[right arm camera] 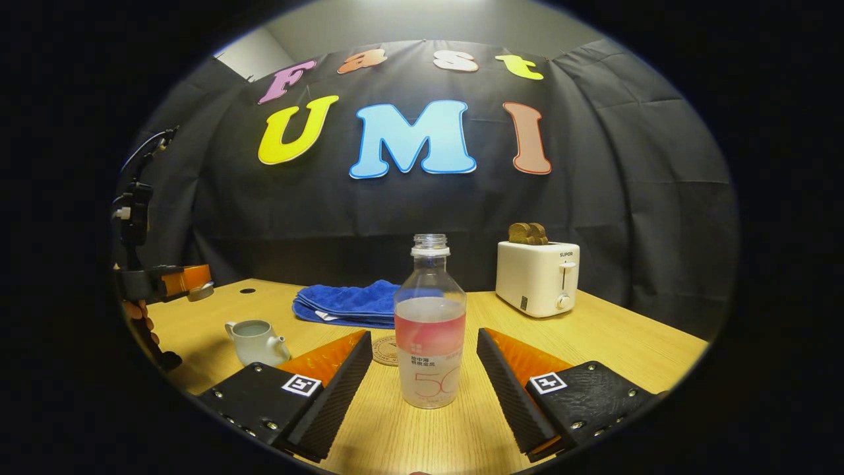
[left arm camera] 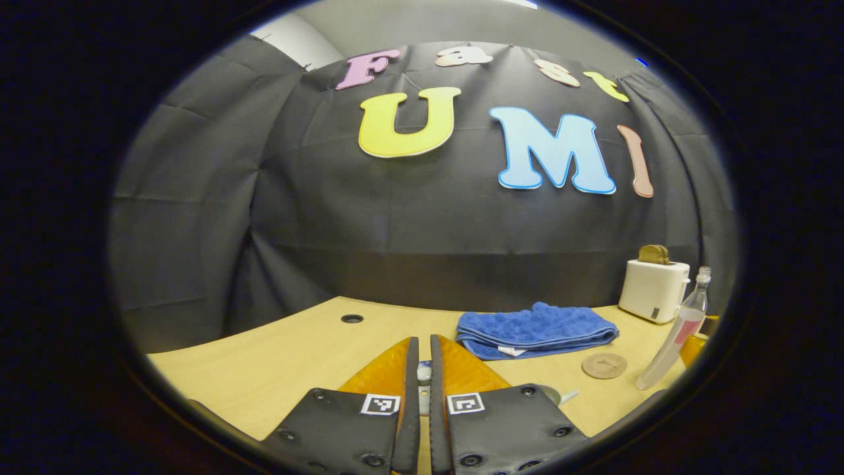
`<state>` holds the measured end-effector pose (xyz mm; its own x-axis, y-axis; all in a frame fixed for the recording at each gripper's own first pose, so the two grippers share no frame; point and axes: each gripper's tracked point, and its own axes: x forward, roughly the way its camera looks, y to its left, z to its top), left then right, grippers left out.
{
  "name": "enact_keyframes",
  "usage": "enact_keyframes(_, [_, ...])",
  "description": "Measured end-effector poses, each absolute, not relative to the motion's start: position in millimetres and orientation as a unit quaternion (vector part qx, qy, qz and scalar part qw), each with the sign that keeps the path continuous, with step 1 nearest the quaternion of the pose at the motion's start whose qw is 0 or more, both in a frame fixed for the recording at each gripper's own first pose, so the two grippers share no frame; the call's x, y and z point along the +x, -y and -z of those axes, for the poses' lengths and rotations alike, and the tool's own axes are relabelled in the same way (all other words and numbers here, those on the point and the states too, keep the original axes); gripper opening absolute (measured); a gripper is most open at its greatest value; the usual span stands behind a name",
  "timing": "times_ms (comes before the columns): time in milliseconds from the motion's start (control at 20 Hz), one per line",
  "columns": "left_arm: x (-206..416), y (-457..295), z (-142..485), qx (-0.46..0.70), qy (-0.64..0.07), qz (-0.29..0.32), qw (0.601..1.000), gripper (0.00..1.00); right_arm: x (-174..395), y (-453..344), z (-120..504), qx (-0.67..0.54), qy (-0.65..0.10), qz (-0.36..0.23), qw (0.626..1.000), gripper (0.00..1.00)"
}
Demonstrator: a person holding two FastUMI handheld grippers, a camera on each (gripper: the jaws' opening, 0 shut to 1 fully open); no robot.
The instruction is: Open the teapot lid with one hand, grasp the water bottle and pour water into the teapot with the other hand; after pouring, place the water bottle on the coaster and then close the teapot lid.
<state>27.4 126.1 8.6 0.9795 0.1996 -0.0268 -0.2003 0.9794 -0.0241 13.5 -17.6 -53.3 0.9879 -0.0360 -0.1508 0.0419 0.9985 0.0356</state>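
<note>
Right gripper view: uncapped water bottle (right arm camera: 430, 330), part full, stands between wide-apart jaws; left jaws clamp teapot lid (left arm camera: 424, 374).

Wide gap between the fingers of the right gripper (right arm camera: 422, 369), with the capless water bottle (right arm camera: 430, 323) upright in that gap and bare table (right arm camera: 626, 356) on either side of it. Just behind the bottle, the coaster (right arm camera: 386, 349) flat on the wood; beyond that, a folded blue towel (right arm camera: 349, 302). Toaster (right arm camera: 537, 277) well apart to the right rear, open wood in front of it. Lidless teapot (right arm camera: 254, 341) low at left, nothing above its mouth; left gripper (right arm camera: 201, 290) raised off to the side of it, fingers nearly closed on a small pale object, presumably the lid.
</note>
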Motion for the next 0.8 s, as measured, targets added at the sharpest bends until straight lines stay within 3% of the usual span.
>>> enact_keyframes(800, [29, -126, 3, -0.012, -0.030, -0.103, 0.994, 0.13, 68, 35, 68, -0.009, -0.093, 0.040, 0.995, 0.97])
